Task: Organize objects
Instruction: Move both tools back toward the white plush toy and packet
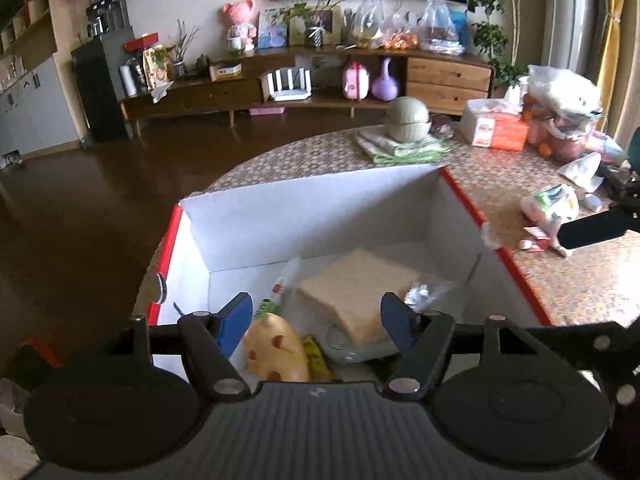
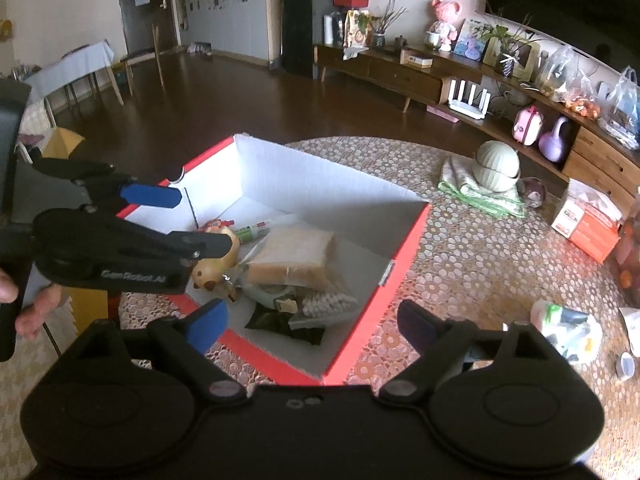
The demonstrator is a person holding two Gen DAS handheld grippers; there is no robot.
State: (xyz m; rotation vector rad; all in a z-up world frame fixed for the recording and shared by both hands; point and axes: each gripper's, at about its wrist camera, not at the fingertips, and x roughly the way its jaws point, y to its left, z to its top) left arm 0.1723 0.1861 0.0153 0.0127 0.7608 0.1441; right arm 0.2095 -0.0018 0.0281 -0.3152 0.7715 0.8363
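1. Nearest the lens in my left wrist view, my left gripper stands partly open with nothing between its blue pads, poised over the box's near end.
2. Low in the right wrist view, my right gripper gapes wide and holds nothing; the box's red near corner shows between its fingers.
3. Readable writing: "GenRobot.AI" on the left gripper's black body at the left of the right wrist view. Print on the orange tissue box at the right edge is too small to read.
4. Filling the frame's middle, the red-edged white box sits on the patterned table. Inside lie a wrapped slice of bread, a yellow spotted toy, a green-and-white tube and a white brush.
5. Hard to make out: a dark packet under the brush, and a small foil item beside the bread.
6. At the right of the frame, a crumpled wrapper lies on the table, well apart from the box.
7. Open room: the box's far half is bare, and the table lies bare between the box and the green cloth.
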